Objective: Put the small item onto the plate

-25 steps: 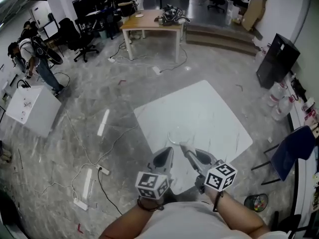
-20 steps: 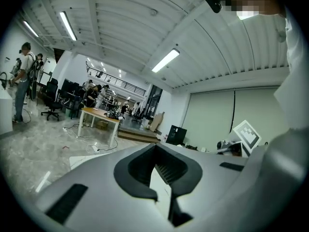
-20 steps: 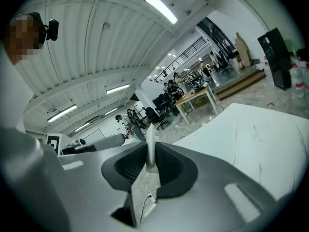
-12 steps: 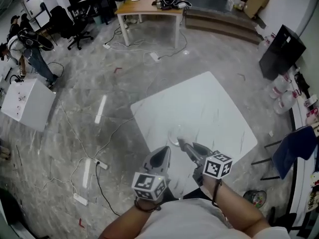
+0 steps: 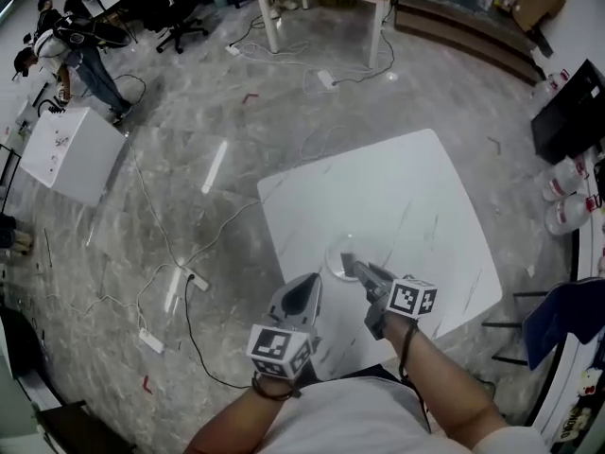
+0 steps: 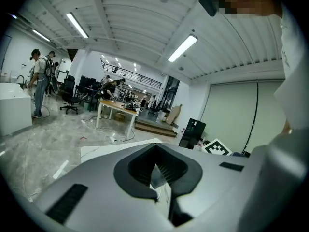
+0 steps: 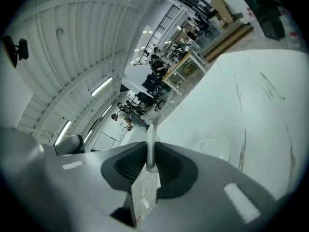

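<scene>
Item [image 7: 150, 140] indistinct, edge-on in right claw [image 7: 150, 162]

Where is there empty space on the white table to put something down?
The white table is bare across its far half, from the glass plate out to the far corner and the right edge. It is crowded only at the near edge, where the left gripper and the right gripper, holding the small item, are by the plate.
</scene>
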Demonstrator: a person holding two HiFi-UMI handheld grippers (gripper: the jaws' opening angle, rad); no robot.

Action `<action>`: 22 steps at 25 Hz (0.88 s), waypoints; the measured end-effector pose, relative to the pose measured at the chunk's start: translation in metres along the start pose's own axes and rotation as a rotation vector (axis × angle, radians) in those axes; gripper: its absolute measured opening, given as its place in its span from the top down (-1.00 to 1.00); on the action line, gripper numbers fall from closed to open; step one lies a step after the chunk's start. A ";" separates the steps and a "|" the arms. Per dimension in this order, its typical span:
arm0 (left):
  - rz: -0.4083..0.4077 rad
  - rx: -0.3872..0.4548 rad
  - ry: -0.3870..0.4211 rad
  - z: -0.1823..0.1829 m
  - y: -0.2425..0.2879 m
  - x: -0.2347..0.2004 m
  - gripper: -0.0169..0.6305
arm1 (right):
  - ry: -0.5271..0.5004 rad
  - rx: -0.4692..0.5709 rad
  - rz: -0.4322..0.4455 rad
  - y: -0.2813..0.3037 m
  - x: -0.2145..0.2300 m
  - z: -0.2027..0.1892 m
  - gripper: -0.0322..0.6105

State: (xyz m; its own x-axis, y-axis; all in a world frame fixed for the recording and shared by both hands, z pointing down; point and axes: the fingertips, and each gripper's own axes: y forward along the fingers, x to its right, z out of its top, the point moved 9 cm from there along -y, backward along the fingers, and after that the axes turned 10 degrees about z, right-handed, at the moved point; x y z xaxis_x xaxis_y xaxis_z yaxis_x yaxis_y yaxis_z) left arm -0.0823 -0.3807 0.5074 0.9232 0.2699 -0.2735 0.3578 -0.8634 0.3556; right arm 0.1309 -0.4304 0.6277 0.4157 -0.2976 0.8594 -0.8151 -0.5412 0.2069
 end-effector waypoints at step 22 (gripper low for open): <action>0.147 -0.077 -0.064 -0.046 0.048 -0.009 0.93 | 0.182 -0.167 -0.041 0.056 0.135 -0.012 0.70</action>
State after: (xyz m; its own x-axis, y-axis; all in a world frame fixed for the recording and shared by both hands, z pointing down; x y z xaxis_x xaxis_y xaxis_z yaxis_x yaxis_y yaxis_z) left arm -0.0669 -0.4045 0.5677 0.9566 0.1131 -0.2686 0.2312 -0.8557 0.4629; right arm 0.1363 -0.4917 0.7606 0.3825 -0.1235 0.9157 -0.8608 -0.4076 0.3046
